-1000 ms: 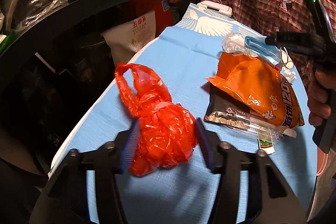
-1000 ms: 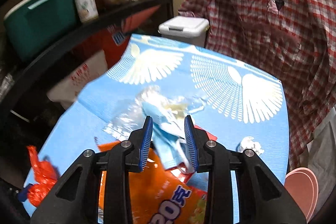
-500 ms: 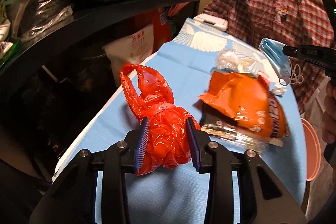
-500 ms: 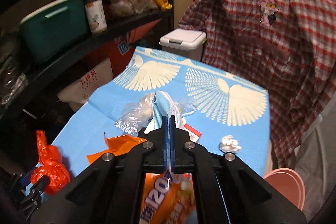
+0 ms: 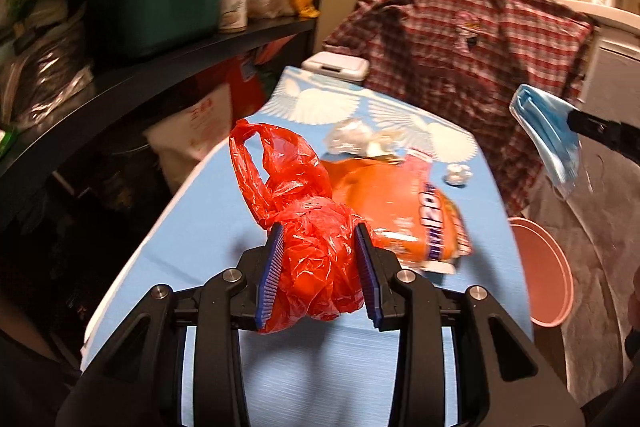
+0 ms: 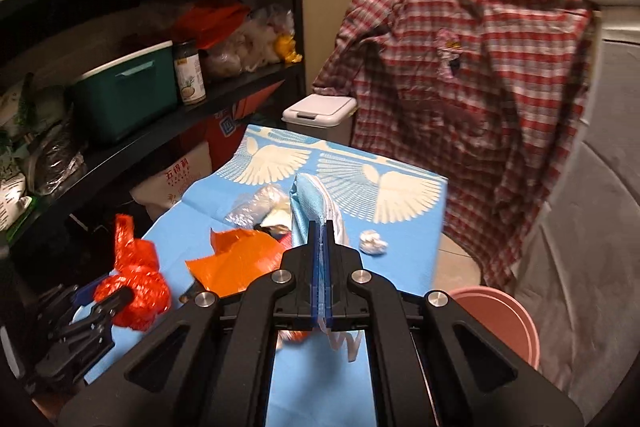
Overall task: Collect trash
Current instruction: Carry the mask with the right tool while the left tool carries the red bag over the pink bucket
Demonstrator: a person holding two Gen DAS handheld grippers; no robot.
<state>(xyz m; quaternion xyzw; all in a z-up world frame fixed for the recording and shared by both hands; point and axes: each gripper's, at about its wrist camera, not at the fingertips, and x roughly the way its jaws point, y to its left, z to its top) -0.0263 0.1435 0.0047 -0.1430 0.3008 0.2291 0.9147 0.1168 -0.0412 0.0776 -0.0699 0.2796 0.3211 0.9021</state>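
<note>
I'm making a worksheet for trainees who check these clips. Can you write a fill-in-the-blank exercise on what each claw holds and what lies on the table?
1. The left claw is clamped on a crumpled ____ plastic bag.
2. The right claw is shut on a blue face ____.
3. The orange snack packet lies on a table under a ____ cloth with white wing prints.
4. On the floor beside the table stands a ____ basin.

Missing words: red; mask; blue; pink
</note>
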